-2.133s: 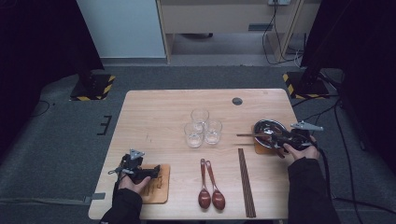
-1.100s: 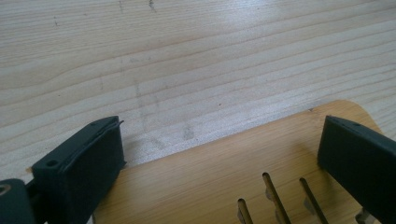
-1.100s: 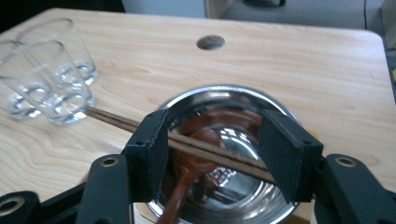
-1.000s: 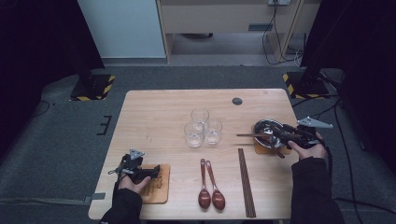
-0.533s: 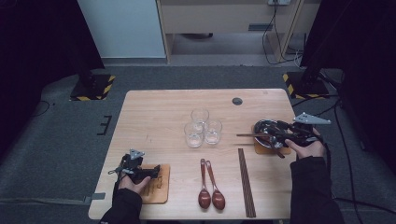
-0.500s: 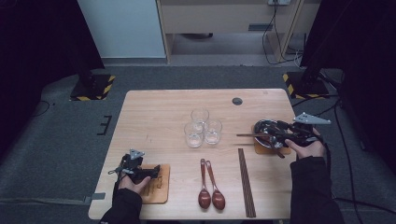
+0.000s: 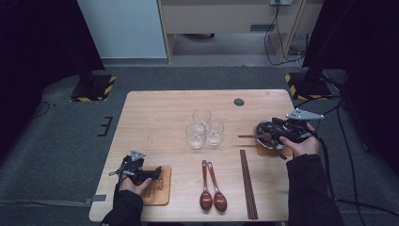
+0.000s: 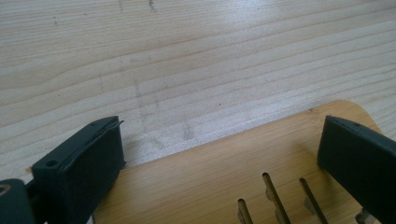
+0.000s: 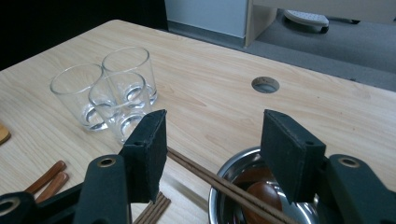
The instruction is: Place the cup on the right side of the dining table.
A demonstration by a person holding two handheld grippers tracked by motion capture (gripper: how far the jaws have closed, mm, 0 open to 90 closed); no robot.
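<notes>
My right gripper [image 7: 276, 128] [image 9: 212, 135] hovers open over a steel bowl [image 7: 263, 128] [image 9: 227, 164] at the table's right side. The bowl sits on a wooden coaster [image 7: 264, 150] and has a brown spoon [image 9: 261, 196] in it. A pair of dark chopsticks [image 7: 249, 136] [image 9: 210, 179] lies across the bowl's rim, passing below the jaws untouched. At the front left, my left gripper [image 7: 157, 174] [image 8: 219, 144] rests open with its jaws either side of a corner of a slotted wooden board [image 7: 162, 193] [image 8: 224, 172].
Three clear glasses [image 7: 202, 128] [image 9: 109, 88] stand clustered mid-table. Two wooden spoons [image 7: 211, 188] and another pair of chopsticks [image 7: 248, 183] lie near the front edge. A round hole [image 7: 239, 101] [image 9: 265, 84] marks the tabletop at the back.
My right gripper has lifted a little above the bowl and drifted slightly left. The left gripper has stayed put on the board.
</notes>
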